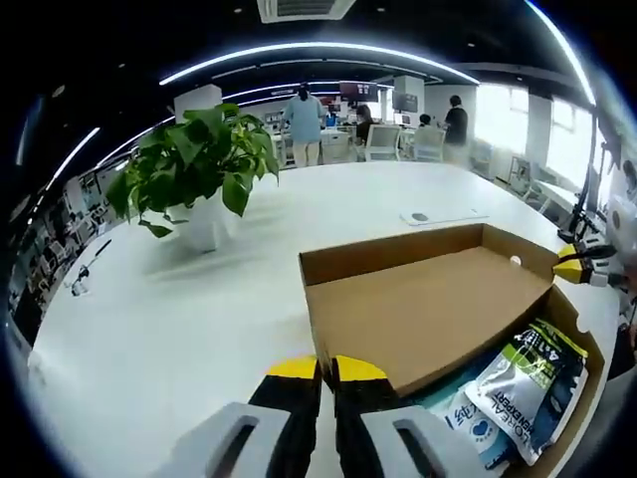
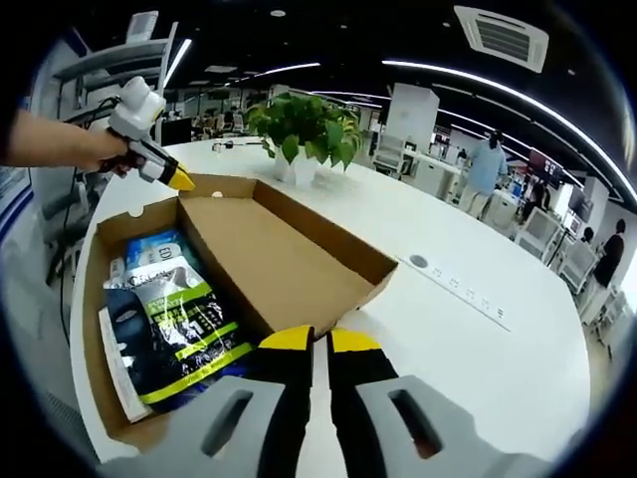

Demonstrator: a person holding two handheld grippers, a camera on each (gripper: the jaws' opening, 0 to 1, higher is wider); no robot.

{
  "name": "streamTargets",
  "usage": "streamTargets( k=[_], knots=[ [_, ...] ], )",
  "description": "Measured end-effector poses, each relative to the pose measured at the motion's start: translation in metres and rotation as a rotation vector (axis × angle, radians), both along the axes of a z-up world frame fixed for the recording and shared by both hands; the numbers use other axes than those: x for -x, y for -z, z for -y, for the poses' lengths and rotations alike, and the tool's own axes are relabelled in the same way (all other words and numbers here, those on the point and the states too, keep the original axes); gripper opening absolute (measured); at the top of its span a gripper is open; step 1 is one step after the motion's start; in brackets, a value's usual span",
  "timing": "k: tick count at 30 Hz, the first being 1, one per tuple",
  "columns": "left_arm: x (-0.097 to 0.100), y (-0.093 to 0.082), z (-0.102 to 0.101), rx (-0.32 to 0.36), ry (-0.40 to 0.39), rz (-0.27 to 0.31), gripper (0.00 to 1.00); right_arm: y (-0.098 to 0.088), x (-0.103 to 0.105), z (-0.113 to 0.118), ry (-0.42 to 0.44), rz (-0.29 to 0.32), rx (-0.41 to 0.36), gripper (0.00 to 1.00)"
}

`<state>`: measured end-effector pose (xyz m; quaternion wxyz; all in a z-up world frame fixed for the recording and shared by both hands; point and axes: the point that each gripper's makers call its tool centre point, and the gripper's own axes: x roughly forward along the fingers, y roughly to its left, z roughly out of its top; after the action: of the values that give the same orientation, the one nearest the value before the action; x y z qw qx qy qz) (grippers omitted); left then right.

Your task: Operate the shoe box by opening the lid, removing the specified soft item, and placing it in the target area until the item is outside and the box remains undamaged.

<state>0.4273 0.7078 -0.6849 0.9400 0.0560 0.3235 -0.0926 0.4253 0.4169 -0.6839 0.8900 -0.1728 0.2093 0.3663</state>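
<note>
Plain brown cardboard shoe box [image 2: 269, 259] sits open, lid flipped back, glossy crinkly soft packs [image 2: 174, 329] lying at its 9 o'clock side. Left gripper [image 1: 326, 370] and right gripper [image 2: 323, 341] both have yellow-tipped jaws pressed together, pinching nothing.

A long white bench [image 1: 199, 319] carries everything. On it sits an open cardboard shoe box [image 1: 418, 309] with its lid folded back, and well apart from it a potted green plant [image 1: 199, 174] in a white pot. Beyond the box a flat white socket strip [image 1: 443, 215] lies on the bench top, and near the far left edge rests a small dark item, too small to identify.
</note>
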Motion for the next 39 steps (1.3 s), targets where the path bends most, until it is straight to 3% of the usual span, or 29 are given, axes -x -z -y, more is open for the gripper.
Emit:
streamTargets(
  k=[15, 23, 33, 39],
  knots=[
    [0.000, 0.005, -0.002, -0.024, 0.029, -0.011, 0.04, 0.002, -0.001, 0.001, 0.037, -0.048, -0.044, 0.05],
    [0.002, 0.005, -0.001, -0.034, 0.023, -0.022, 0.08, 0.000, 0.015, 0.005, 0.011, -0.080, -0.057, 0.07],
    [0.015, -0.012, 0.002, -0.044, 0.024, 0.020, 0.18, 0.003, 0.043, 0.011, -0.004, -0.116, -0.055, 0.24],
    [0.031, -0.023, 0.009, -0.019, 0.024, 0.026, 0.24, -0.004, 0.053, 0.018, 0.010, -0.117, -0.075, 0.33]
  ],
)
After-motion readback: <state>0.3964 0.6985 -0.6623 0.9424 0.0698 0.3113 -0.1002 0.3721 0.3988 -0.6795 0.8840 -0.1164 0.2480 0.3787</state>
